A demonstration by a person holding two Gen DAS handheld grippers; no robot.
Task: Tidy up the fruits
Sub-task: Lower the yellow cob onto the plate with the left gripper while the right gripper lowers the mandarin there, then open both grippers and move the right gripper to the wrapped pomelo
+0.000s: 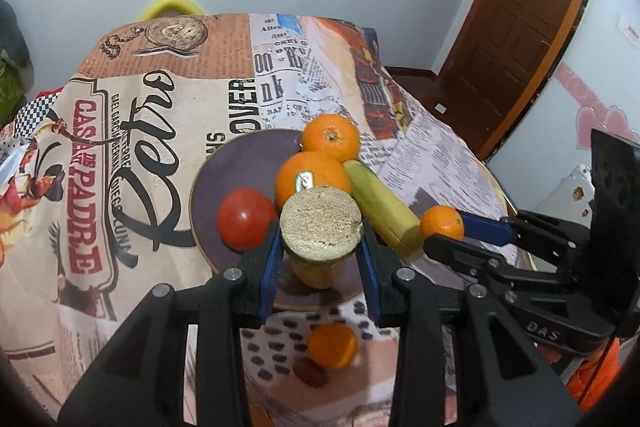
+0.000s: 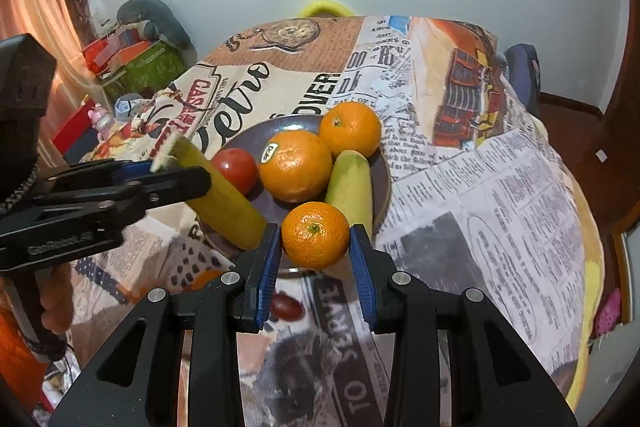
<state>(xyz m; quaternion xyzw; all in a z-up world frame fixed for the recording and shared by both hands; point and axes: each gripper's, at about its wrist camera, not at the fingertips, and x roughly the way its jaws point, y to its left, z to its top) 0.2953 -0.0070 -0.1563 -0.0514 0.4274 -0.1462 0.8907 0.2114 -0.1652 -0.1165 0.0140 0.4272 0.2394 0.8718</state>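
Observation:
A dark round plate (image 1: 224,163) (image 2: 382,167) holds a red tomato (image 1: 245,218) (image 2: 236,169), a stickered orange (image 1: 312,177) (image 2: 296,165), a second orange (image 1: 330,137) (image 2: 350,129) and a yellow-green cylinder (image 1: 380,205) (image 2: 350,187). My left gripper (image 1: 320,259) (image 2: 180,167) is shut on another yellow cylinder (image 1: 320,223) (image 2: 224,195), held tilted over the plate's near edge. My right gripper (image 2: 316,255) (image 1: 444,231) is shut on a small mandarin (image 2: 315,234) (image 1: 442,222), held above the plate's near edge.
The table wears a printed newspaper-style cloth (image 1: 140,131) (image 2: 480,187). Another mandarin (image 1: 332,345) (image 2: 204,279) lies on the cloth below the left gripper. A yellow chair back (image 1: 172,7) stands behind the table. Boxes (image 2: 136,63) pile at the left; a brown door (image 1: 520,27) at the right.

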